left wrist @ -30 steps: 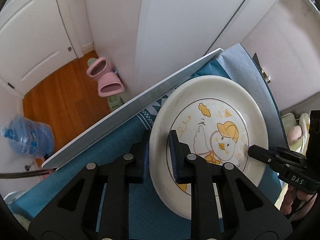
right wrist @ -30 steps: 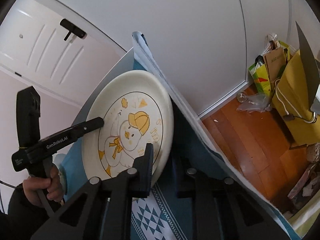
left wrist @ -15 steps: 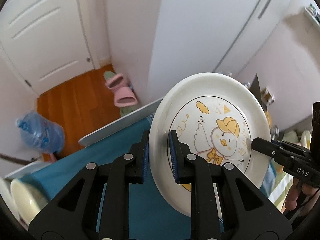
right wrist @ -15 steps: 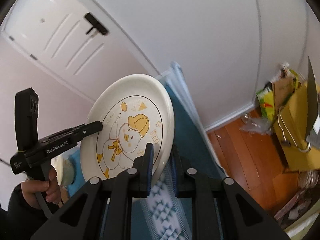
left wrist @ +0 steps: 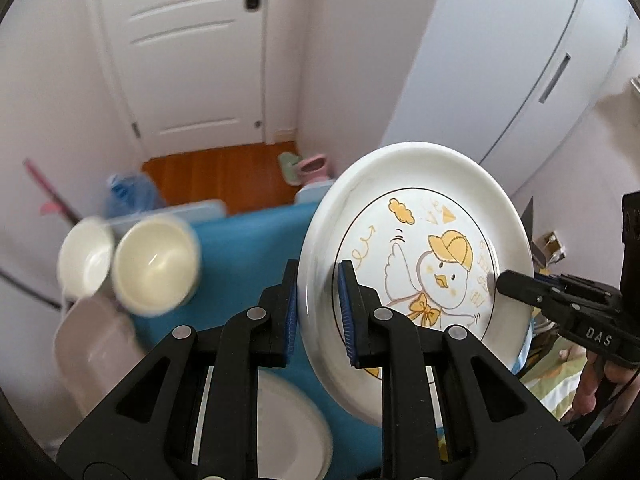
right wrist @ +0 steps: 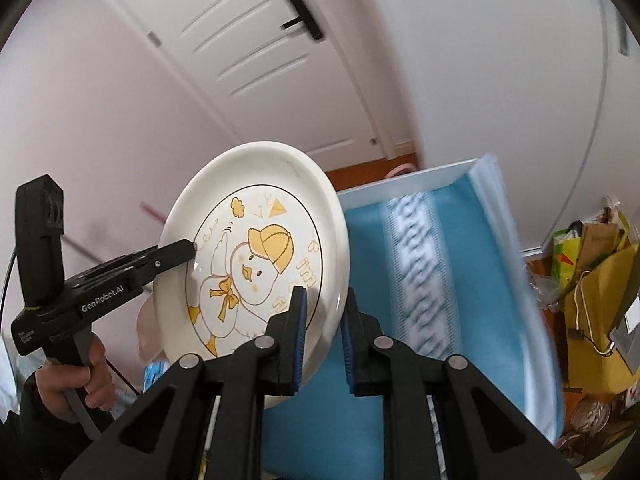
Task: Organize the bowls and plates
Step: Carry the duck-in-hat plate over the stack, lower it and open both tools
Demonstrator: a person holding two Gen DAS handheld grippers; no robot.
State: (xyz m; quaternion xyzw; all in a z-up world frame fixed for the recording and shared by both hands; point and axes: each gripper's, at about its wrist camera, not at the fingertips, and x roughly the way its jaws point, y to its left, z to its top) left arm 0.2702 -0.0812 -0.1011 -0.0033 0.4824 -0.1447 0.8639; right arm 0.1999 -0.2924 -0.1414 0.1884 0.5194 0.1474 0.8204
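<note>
Blue-clothed table [left wrist: 240, 236], white door behind. Item: duck plate [left wrist: 416, 264], tilted above the table's near edge (two-sided hold steadies it), left gripper [left wrist: 318, 308] and right gripper [right wrist: 324, 334] each pinching opposite rims. Change: plate now higher; two bowls [left wrist: 156, 264] at the left edge newly visible.

A round white ceramic plate with a cartoon duck drawing [left wrist: 420, 264] is held tilted on edge above the blue-clothed table [left wrist: 248, 236]. The left gripper [left wrist: 318, 312] clamps its left rim; the right gripper [right wrist: 323, 334] clamps the opposite rim. Two cream ceramic bowls [left wrist: 154, 264] sit side by side near the table's far left corner. A plain white plate [left wrist: 288, 428] lies on the table beneath the left gripper.
</note>
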